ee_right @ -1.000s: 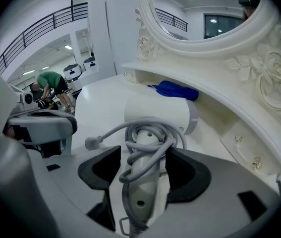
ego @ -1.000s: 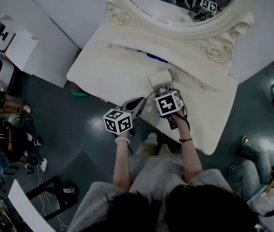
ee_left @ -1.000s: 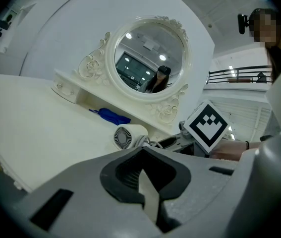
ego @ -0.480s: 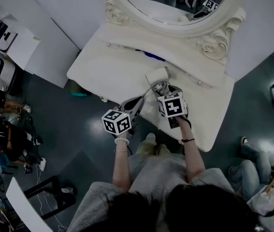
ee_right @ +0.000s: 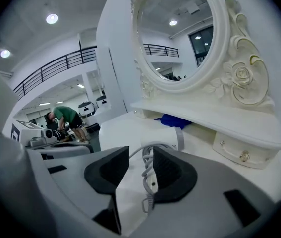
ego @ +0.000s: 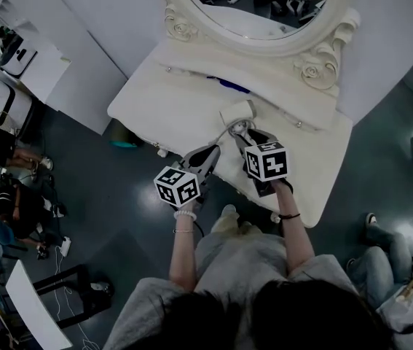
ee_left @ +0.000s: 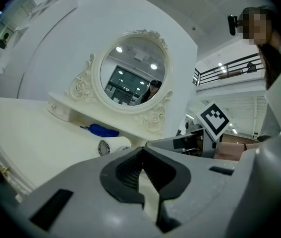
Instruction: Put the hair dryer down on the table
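The white hair dryer (ego: 237, 112) lies on its side on the cream dressing table (ego: 170, 100), with its grey cord (ego: 239, 130) looped just in front of it. In the right gripper view the hair dryer (ee_right: 172, 137) rests beyond the jaws. My right gripper (ee_right: 140, 170) is closing; the cord (ee_right: 147, 170) runs along the right pad, and nothing is pressed. In the head view the right gripper (ego: 246, 138) sits just short of the dryer. My left gripper (ego: 213, 152) hovers at the table's front edge, jaws together and empty, as the left gripper view (ee_left: 141, 152) also shows.
An oval mirror (ego: 257, 6) in an ornate white frame stands at the back of the table. A blue object (ego: 231, 86) lies on the low shelf under it. A small drawer with a metal knob (ee_right: 244, 156) sits to the right. People and equipment are on the floor at left.
My right gripper has drawn back a little toward me and to the right, away from the hair dryer. The dryer stays on the table. The left gripper has barely moved.
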A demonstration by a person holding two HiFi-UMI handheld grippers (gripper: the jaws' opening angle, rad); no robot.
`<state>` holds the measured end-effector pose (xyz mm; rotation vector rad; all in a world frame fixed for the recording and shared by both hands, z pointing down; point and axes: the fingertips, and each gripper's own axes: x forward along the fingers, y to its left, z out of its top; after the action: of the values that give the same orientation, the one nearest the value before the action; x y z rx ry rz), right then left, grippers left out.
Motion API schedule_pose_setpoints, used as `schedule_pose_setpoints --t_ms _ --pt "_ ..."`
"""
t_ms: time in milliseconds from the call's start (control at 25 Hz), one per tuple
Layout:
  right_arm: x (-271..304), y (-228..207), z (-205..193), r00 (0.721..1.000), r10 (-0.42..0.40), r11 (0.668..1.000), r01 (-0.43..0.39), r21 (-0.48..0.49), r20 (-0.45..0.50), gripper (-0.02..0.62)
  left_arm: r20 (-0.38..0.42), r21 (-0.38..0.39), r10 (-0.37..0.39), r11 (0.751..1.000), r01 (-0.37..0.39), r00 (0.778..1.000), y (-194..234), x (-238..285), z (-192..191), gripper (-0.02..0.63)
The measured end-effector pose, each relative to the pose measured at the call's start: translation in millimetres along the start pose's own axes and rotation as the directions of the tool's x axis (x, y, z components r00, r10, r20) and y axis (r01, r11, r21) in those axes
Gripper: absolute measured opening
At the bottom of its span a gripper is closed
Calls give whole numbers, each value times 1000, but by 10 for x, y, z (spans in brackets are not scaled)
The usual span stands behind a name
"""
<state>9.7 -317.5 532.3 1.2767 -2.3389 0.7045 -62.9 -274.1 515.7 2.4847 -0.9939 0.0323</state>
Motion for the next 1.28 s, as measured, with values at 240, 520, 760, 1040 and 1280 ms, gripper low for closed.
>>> schedule_pose_setpoints --t_ms 240,520,760,1040,1280 --pt "-260 109 90 995 44 998 -47 35 89 44 39 48 -3 999 1 999 -168 -107 93 5" --pt "-543 267 180 981 106 993 -114 40 162 12 56 100 -36 995 31 998 -405 -157 179 5" --pt "-866 432 278 958 137 991 -134 -32 252 3 72 155 -78 986 66 994 -666 -260 281 5" --pt "-1191 606 377 930 164 986 -147 -76 329 2 65 241 -132 964 113 989 -1011 -376 399 5" --pt "-1439 697 444 908 184 982 -155 -106 377 0 71 297 -146 947 118 987 -1228 -484 465 5"
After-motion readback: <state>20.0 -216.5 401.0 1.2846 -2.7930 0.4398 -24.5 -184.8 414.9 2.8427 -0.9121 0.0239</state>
